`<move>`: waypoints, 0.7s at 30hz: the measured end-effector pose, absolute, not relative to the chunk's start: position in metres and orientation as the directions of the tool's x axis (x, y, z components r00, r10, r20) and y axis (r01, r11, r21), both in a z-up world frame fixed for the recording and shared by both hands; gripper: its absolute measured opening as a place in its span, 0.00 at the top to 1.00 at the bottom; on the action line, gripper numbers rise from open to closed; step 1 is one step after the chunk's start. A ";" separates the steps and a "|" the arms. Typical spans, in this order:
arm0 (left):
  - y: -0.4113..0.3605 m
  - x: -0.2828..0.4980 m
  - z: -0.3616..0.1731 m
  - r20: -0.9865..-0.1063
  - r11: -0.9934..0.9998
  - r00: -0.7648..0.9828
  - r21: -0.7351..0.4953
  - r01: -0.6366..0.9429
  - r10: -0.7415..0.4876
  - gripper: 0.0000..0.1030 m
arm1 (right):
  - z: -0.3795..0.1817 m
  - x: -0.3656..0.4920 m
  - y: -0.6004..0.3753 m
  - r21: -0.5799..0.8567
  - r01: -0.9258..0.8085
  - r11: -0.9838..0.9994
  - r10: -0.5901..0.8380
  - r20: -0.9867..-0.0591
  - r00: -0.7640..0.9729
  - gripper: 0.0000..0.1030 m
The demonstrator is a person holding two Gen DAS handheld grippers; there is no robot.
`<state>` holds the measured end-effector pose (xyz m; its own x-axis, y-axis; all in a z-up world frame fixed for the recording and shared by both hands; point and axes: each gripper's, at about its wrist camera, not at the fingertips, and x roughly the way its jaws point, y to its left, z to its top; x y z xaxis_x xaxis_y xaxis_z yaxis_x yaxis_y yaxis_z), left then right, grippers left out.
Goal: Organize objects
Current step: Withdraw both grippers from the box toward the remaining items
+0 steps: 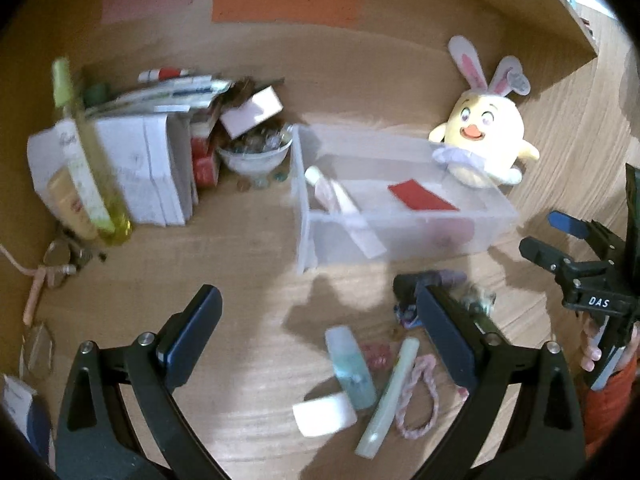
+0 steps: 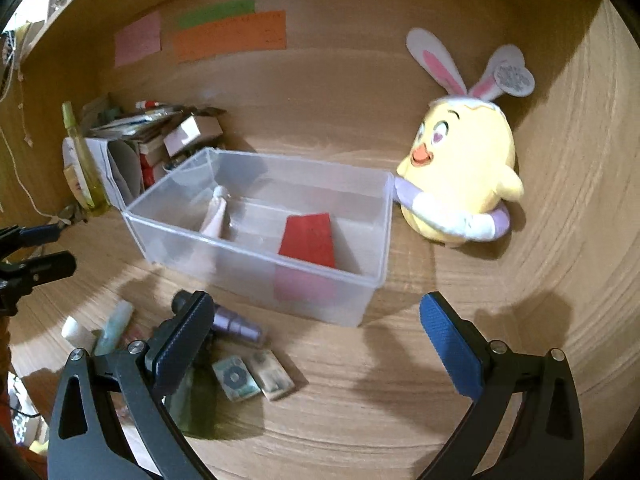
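One clear plastic bin (image 2: 256,236) sits on the wooden counter (image 2: 400,380), open at the top, and it holds a red card (image 2: 308,236) lying flat on its floor and a pale pink tube (image 2: 214,216) leaning against its left wall. Just beside the bin's right end stands a yellow plush chick with rabbit ears (image 2: 460,168), touching or nearly touching the rim.

In front of the bin, loose things lie scattered on the counter: a small pale blue bottle (image 1: 352,368) with a white cap (image 1: 324,414), a pale green tube (image 1: 390,396) lying right beside it, a loop of pink braided cord (image 1: 418,400), a purple ridged piece (image 2: 238,324) and two small flat packets (image 2: 252,376) side by side.

Neither gripper carries anything. The left gripper (image 1: 320,320) has its jaws spread wide above the bottle and green tube, with nothing between them. The right gripper (image 2: 316,320) is likewise spread wide, low over the counter in front of the bin; its left finger (image 2: 180,344) lies over the purple piece, though whether it touches it I cannot tell.

To the left of the bin, against the back wall, stand a stack of white boxes and papers (image 1: 136,168), a glass bowl of small bits (image 1: 254,148), and a tall yellow-green bottle (image 1: 86,168). A pink note (image 2: 138,38), a green strip (image 2: 216,12) and an orange strip (image 2: 230,36) of paper are stuck on the wall above.
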<state>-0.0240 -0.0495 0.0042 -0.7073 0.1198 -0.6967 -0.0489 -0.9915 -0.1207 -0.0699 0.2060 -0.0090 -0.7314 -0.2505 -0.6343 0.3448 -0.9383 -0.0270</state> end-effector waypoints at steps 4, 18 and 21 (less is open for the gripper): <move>-0.054 -0.018 -0.006 -0.718 -0.992 -0.689 -0.123 -0.020 0.103 0.04 | -0.022 -0.071 0.210 -0.022 0.326 -0.945 -0.232 -0.656 -0.719 0.01; -0.053 0.000 -0.046 -0.790 -0.991 -0.603 -0.137 -0.005 0.113 0.04 | -0.063 -0.070 0.220 -0.060 0.303 -0.951 -0.159 -0.748 -0.645 0.06; -0.053 0.003 -0.050 -0.795 -0.991 -0.597 -0.134 -0.003 0.109 0.04 | -0.068 -0.066 0.219 -0.071 0.317 -0.946 -0.153 -0.764 -0.627 0.06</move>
